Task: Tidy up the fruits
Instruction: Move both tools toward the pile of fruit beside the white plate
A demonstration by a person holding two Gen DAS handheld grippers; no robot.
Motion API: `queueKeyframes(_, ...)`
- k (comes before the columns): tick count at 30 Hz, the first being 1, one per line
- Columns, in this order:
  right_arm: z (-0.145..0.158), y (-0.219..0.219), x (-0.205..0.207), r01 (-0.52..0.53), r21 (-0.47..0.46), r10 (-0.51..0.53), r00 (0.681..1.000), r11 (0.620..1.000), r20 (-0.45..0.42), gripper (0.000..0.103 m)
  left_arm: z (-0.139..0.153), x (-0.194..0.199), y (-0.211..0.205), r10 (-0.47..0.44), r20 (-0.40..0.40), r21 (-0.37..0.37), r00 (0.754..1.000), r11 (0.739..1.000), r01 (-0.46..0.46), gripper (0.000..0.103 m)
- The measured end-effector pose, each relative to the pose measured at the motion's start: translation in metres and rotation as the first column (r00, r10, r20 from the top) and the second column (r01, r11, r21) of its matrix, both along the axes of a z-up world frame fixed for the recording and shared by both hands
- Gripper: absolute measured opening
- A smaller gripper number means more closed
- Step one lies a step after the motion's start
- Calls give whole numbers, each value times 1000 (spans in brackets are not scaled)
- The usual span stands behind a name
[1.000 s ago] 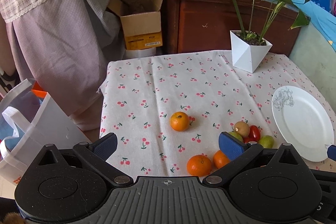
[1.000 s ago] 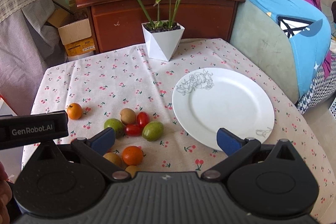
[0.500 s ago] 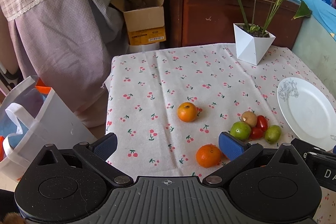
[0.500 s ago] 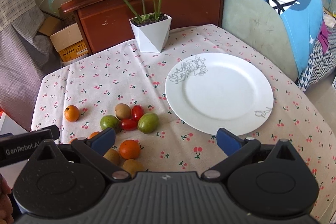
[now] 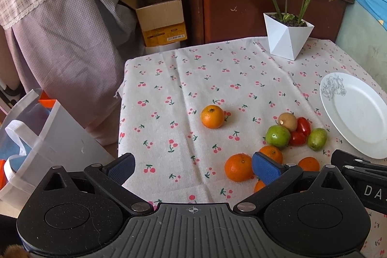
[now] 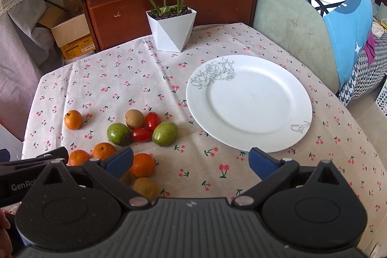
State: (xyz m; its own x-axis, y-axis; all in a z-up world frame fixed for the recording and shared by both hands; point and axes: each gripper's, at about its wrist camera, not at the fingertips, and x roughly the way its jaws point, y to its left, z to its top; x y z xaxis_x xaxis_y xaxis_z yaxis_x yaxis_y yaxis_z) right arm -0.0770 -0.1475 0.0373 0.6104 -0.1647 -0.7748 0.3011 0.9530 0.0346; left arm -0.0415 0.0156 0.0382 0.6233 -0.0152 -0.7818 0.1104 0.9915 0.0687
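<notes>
Jaws spread on both grippers, holding nothing; clustered oranges (image 6: 142, 165) may roll off the table's (image 6: 266, 171) near edge if nudged.

On the tablecloth (image 6: 135, 69), the potted plant (image 6: 172, 30) stands at the far edge, the plate (image 6: 249, 102) lies toward the right edge, the clustered fruits (image 6: 142, 128) sit just left of it, and one orange (image 6: 73, 119) lies apart near the left edge.
</notes>
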Motion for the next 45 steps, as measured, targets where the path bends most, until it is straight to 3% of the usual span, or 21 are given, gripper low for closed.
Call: queueKeyframes(45,-4,2,-2,-12,1,12,1000,1000,0,98,-6,-4,2,-1,-13,-9,1000,1000,1,102)
